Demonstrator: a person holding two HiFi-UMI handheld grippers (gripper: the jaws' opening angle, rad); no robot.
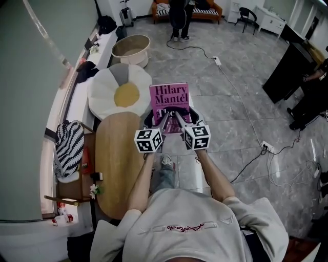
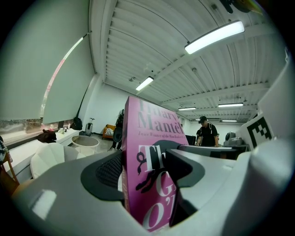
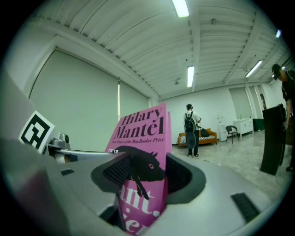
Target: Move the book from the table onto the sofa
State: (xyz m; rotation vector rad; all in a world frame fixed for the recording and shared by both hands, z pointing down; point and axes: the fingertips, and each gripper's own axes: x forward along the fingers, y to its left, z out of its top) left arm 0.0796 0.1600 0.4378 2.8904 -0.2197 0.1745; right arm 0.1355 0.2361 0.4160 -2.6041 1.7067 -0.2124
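Book (image 1: 169,100) lifted clear, just right of tabletop (image 1: 115,169), pinched low by left gripper (image 1: 163,122) jaws and right gripper (image 1: 180,120) jaws alike. Mid-carry, seemingly; next calls for walking to orange sofa (image 1: 218,10) far ahead, lowering flat, then releasing.

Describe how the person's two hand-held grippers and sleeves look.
Both the left hand-held gripper and the right hand-held gripper have pale grey bodies, dark ribbed jaw pads and a white cube bearing black square markers. The person's light grey top has short sleeves.
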